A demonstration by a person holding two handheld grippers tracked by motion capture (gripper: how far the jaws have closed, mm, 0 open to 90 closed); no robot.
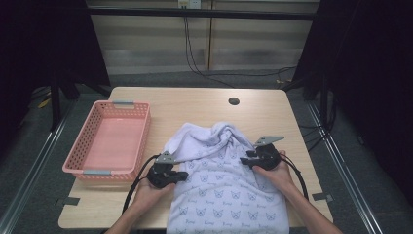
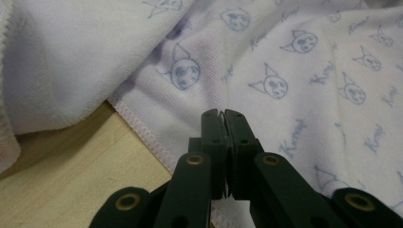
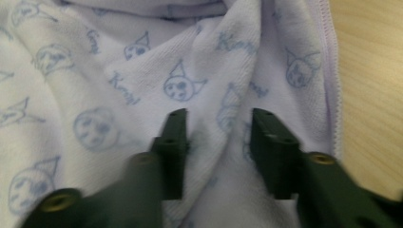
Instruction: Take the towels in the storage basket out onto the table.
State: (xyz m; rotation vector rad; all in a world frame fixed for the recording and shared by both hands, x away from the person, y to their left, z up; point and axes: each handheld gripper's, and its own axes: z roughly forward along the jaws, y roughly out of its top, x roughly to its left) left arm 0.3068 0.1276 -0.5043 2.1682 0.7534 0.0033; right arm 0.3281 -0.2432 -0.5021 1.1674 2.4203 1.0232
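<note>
A pale lilac towel (image 1: 221, 195) printed with small cat faces lies crumpled on the wooden table (image 1: 195, 105) and hangs over its near edge. My left gripper (image 1: 183, 176) sits at the towel's left hem. In the left gripper view the towel (image 2: 309, 71) spreads under my left gripper (image 2: 222, 114), whose jaws are pressed together on the stitched edge. My right gripper (image 1: 245, 159) rests on the towel's right side near a raised bunch. In the right gripper view my right gripper (image 3: 218, 118) stands open, its jaws astride a fold of the towel (image 3: 95, 71).
A pink plastic basket (image 1: 142, 122) with nothing in it stands at the table's left. A dark round hole (image 1: 234, 101) sits near the table's far edge. Bare wood shows right of the towel hem (image 3: 370, 95). Dark curtains and cables lie beyond the table.
</note>
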